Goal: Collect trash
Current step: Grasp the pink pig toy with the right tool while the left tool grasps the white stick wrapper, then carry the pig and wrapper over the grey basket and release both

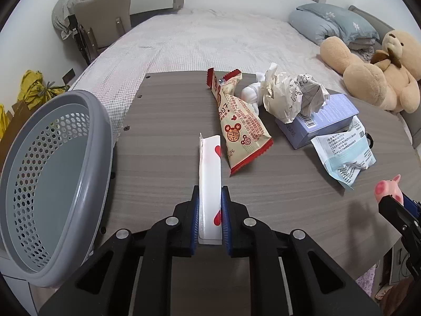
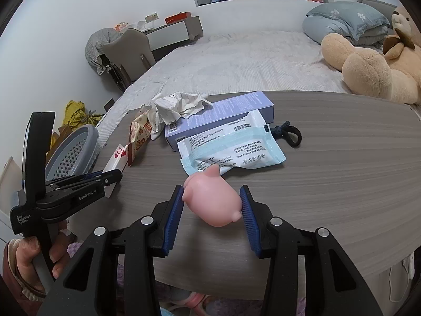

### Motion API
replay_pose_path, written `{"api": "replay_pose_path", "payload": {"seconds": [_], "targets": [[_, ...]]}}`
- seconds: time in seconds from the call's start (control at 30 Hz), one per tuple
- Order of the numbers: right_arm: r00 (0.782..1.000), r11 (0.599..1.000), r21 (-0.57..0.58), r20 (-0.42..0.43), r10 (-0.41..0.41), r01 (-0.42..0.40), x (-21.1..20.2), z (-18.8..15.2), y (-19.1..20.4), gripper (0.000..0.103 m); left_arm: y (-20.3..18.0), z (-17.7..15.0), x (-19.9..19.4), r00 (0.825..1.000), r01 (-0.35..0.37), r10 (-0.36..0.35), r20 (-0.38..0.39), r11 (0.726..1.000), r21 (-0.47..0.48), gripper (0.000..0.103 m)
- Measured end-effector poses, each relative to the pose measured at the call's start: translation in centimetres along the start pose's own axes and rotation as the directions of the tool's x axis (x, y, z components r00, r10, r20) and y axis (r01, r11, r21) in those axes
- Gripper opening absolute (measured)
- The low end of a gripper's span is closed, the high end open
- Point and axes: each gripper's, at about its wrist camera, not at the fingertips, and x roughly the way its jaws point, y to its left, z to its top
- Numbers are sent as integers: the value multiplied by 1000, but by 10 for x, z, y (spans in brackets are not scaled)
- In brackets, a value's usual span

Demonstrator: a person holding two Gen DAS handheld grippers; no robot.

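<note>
The left hand-held gripper [image 1: 209,197] clenches a white heart-printed playing card [image 1: 209,173] beside the grey perforated plastic basket [image 1: 52,184]; the right hand-held gripper [image 2: 211,202] grasps a pink rubber pig toy [image 2: 213,202] farther from it.

Both wrist cameras look down, close, over one shared table [image 1: 163,137]

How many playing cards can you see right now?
1. A single playing card with red hearts, clamped on edge in the left claw above the table. More could be hidden under the crumpled paper or snack wrapper.
</note>
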Motion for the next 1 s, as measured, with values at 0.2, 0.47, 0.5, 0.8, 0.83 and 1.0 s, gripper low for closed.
{"api": "replay_pose_path", "payload": {"seconds": [0.2, 0.47, 0.5, 0.8, 0.83, 1.0], "targets": [[1000, 1000, -9, 3, 1, -1, -3, 0, 7, 42, 5, -6, -17, 999, -8, 8, 33, 1000, -1, 15], [1000, 999, -37, 10, 10, -10, -8, 0, 23, 42, 19, -13, -48, 995, -31, 31, 97, 1000, -6, 15], [1000, 999, -43, 10, 13, -13, -8, 0, 27, 42, 21, -14, -51, 994, -32, 32, 105, 999, -8, 15], [998, 992, -109, 6, 58, -57, 0, 9, 71, 42, 52, -18, -81, 983, -43, 50, 177, 998, -44, 15], [998, 991, -118, 7, 64, -63, 2, 10, 77, 42, 56, -18, -82, 982, -49, 57, 180, 998, -50, 15], [994, 980, -164, -11, 111, -111, 19, 21, 112, 42, 82, -22, -84, 979, -84, 98, 178, 993, -86, 15]]}}
